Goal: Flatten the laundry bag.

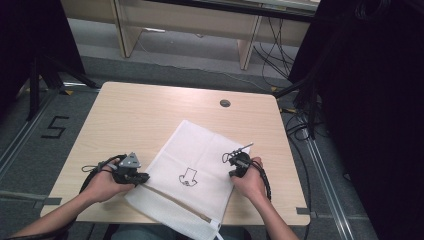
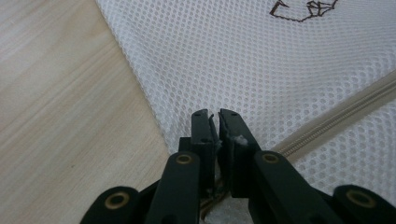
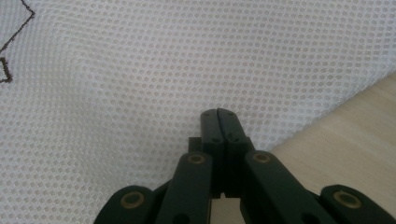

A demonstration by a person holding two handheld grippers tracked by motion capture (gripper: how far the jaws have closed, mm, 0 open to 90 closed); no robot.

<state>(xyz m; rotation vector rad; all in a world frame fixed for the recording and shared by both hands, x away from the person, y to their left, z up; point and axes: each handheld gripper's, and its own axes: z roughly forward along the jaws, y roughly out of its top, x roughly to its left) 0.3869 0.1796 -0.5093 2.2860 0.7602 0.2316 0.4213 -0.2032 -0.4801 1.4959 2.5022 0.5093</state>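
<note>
A white mesh bag [image 1: 200,150] lies flat on the wooden table [image 1: 135,115], with a small dark line drawing [image 1: 189,178] on it and its near end hanging over the table's front edge. My left gripper [image 1: 141,177] sits at the bag's left edge. In the left gripper view its jaws [image 2: 214,116] are closed to a thin slit, with a bit of the bag [image 2: 280,60] pinched between them, beside a beige zipper [image 2: 336,121]. My right gripper [image 1: 235,167] rests on the bag's right side. Its jaws [image 3: 218,114] are pressed fully together over the mesh [image 3: 140,70].
A round cable hole [image 1: 225,103] sits near the table's far edge. Bare table lies left of the bag [image 2: 56,116] and along its right edge [image 3: 355,140]. Beyond the table stand a wooden desk [image 1: 190,25] and black cables [image 1: 300,125] on the floor.
</note>
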